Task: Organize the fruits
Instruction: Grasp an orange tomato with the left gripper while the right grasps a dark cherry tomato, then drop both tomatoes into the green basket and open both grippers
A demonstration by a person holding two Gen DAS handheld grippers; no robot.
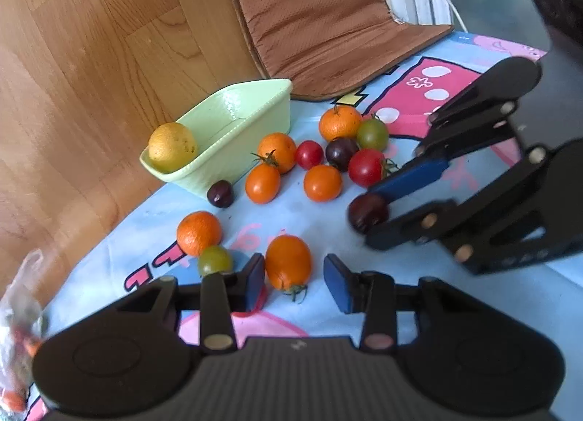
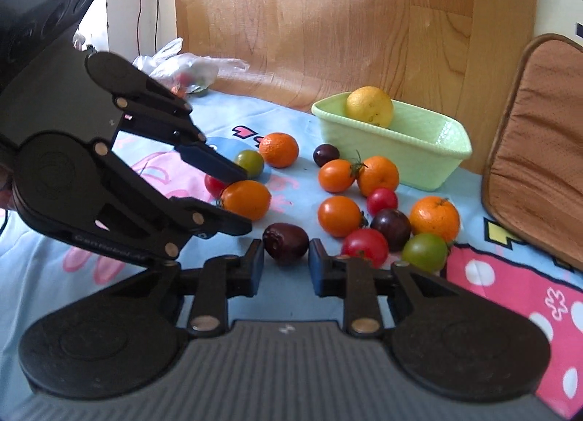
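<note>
A pale green basket [image 1: 255, 111] [image 2: 430, 151] holds a yellow lemon [image 1: 172, 147] [image 2: 370, 106]. Several oranges, orange, red and green tomatoes and dark plums lie loose on the cartoon blanket [image 1: 309, 217]. My left gripper [image 1: 294, 280] [image 2: 240, 202] is open around an orange tomato [image 1: 288, 262] [image 2: 246, 199], its pads apart from it. My right gripper [image 2: 286, 262] [image 1: 373, 215] has its pads at both sides of a dark plum [image 2: 286, 242] [image 1: 367, 212] that rests on the blanket.
A brown seat cushion [image 1: 328, 20] [image 2: 539, 151] leans at the back beside the basket. A wooden panel [image 1: 91, 56] stands behind. A plastic bag [image 2: 186, 67] [image 1: 18, 311] with small fruits lies at the blanket's edge.
</note>
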